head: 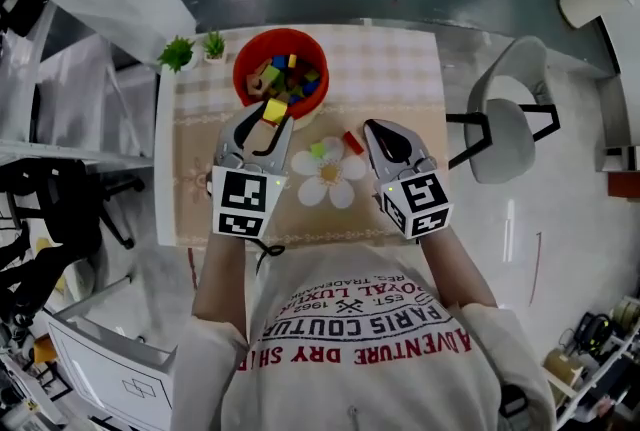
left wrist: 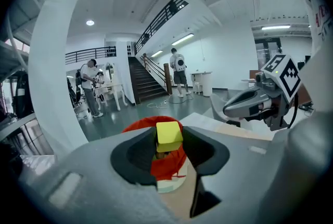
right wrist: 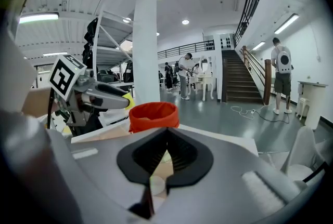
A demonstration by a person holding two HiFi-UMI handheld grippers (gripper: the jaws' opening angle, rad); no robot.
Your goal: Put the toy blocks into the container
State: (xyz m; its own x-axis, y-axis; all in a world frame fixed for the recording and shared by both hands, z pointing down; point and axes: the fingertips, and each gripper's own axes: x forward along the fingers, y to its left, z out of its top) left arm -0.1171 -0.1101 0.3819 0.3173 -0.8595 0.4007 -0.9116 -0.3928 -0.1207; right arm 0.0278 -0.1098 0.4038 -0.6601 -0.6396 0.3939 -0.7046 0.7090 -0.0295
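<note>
The left gripper (head: 264, 124) is clamped on a yellow block (head: 274, 111): in the left gripper view the block (left wrist: 169, 133) sits between the two dark pads (left wrist: 137, 153), which press it from both sides, and it stands out a little above them. In the head view this block is at the near rim of the red bucket (head: 243, 64), and in the left gripper view the bucket (left wrist: 166, 164) shows directly behind and under the block, so the block is up in the air and does not rest on the table (head: 400, 69). The bucket stands upright at the far edge of the table and has several coloured blocks (head: 288, 77) inside (yellow, blue and green ones can be seen). The right gripper (head: 376, 132) is empty and its jaws are together: in the right gripper view they meet at the front and only the cloth shows below them, with the bucket (right wrist: 153, 115) further ahead. This gripper hovers over the table, just right of a white flower-shaped mat (head: 335, 187). A green block (head: 317, 150) lies on the mat, on its upper left petal. A red block (head: 352, 141) lies on the cloth just beside the mat, between the mat and the right gripper. Two small green plants (head: 177, 52) stand at the far left corner of the table, left of the bucket. A white chair (head: 505, 119) stands on the floor to the right of the table, apart from it
</note>
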